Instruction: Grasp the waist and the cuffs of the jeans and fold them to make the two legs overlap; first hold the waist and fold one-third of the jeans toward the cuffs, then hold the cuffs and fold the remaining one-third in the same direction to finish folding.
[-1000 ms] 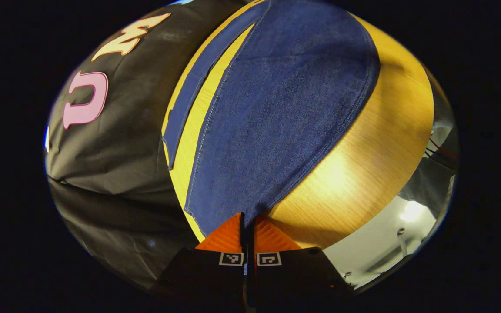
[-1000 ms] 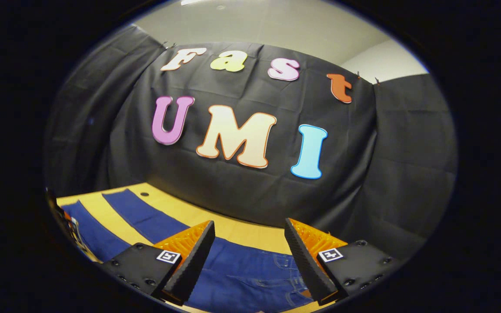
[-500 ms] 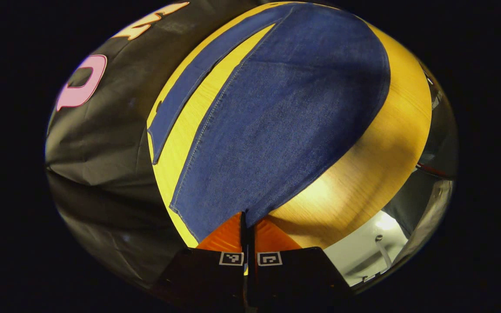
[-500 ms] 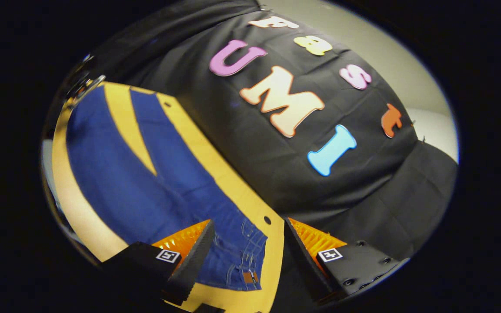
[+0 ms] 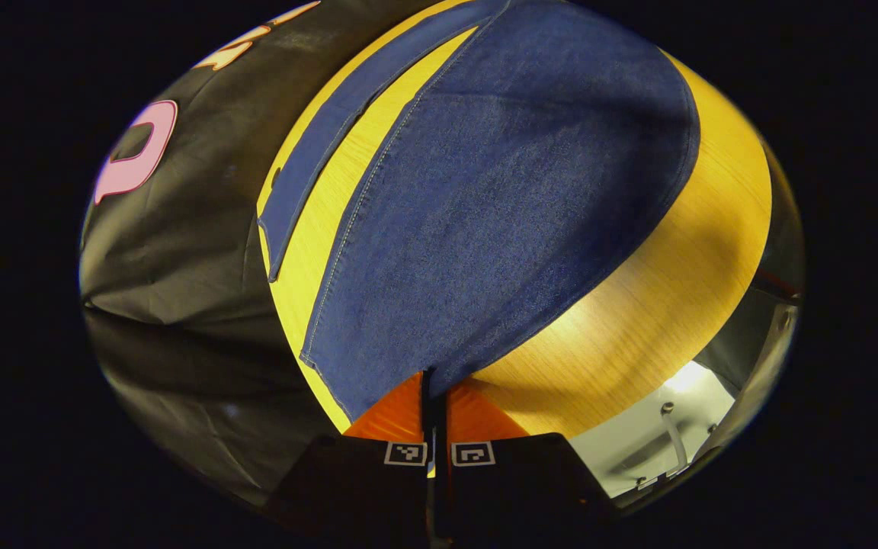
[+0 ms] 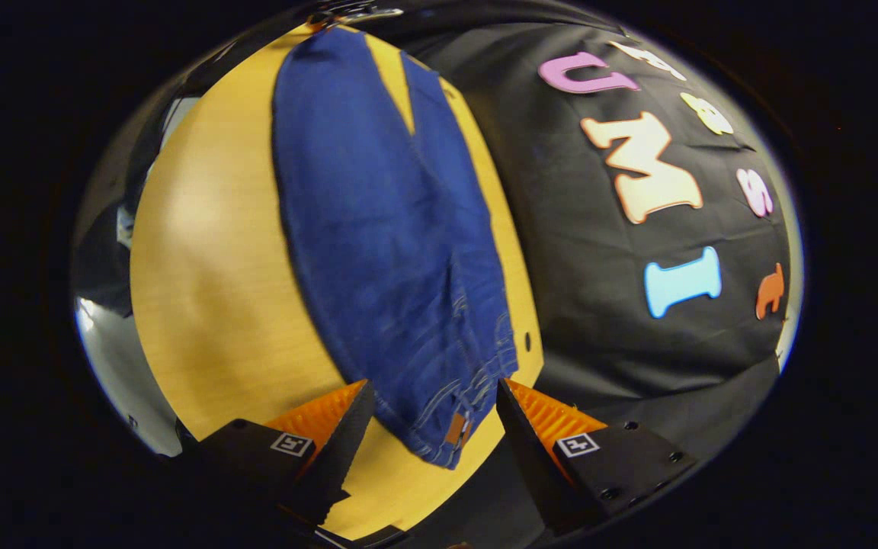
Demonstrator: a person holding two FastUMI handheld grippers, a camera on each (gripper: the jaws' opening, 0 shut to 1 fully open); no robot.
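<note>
Left tongs (image 5: 434,389) clenched on jeans (image 5: 485,213) cuff; right tongs (image 6: 431,415) released above the waist, jeans flat on desk (image 6: 210,290)

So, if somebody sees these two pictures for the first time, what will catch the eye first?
Most likely the blue jeans, spread flat along the yellow wooden table with the two legs apart in a V. In the left gripper view, the left gripper is shut on the hem of the near leg. In the right gripper view, the right gripper hangs open over the waist end, with the leather patch between its fingers.
</note>
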